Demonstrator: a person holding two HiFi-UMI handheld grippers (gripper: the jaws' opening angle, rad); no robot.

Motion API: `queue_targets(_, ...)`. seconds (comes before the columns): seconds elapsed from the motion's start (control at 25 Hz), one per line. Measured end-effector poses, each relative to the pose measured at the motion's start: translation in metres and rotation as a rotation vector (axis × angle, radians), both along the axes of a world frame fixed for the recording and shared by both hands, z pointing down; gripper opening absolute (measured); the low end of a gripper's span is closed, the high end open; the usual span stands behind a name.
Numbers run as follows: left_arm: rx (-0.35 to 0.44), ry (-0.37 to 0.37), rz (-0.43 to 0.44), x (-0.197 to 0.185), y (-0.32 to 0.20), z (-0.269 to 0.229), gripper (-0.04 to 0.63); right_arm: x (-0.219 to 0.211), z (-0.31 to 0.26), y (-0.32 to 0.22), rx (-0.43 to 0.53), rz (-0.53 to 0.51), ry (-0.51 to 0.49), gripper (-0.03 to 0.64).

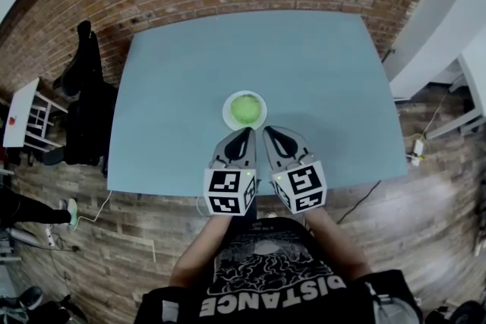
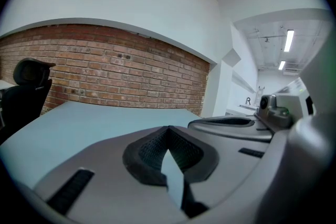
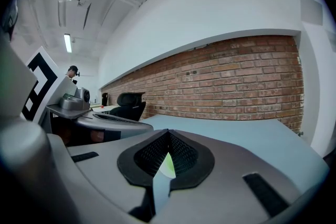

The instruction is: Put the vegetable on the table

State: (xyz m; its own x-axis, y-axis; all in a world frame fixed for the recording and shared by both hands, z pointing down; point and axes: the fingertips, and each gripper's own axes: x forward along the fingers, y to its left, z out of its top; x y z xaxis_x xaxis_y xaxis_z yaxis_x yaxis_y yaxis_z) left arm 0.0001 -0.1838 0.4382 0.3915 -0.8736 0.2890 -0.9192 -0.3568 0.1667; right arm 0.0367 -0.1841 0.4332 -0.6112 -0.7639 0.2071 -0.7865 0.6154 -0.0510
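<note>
At the far left a black office chair (image 1: 85, 114) stands beside the blue-grey table (image 1: 182, 72). The left gripper (image 1: 244, 134) is held over the near part of the table. Its two jaws are pressed together at the tips with nothing between them, and its own view shows only bare tabletop ahead. The green vegetable (image 1: 245, 109) lies on a white plate (image 1: 227, 112) near the middle of the table, just beyond both grippers' tips and touching neither. The right gripper (image 1: 270, 133) sits just beside the left one, its jaws likewise together and empty. In the right gripper view a sliver of green shows through the slit below the closed tips, ahead of the fingers and not between them.
</note>
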Motion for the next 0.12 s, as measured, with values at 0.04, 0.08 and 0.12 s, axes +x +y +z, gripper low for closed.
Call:
queue_targets(0.04, -0.001, -0.002, 0.001, 0.0007, 0.0003, 0.0006, 0.0, 0.0005, -0.0005, 0.0002, -0.003, 0.001, -0.001, 0.008)
queue_targets(0.08, -0.001, -0.004, 0.001, 0.0013, 0.0005, 0.0011, 0.0, 0.0011, -0.0008, 0.0004, -0.006, 0.002, -0.001, 0.008)
queue_targets(0.12, 0.0, -0.007, 0.002, 0.002, 0.0006, 0.0015, 0.0, 0.0017, -0.0009, 0.0005, -0.008, 0.003, -0.002, 0.008)
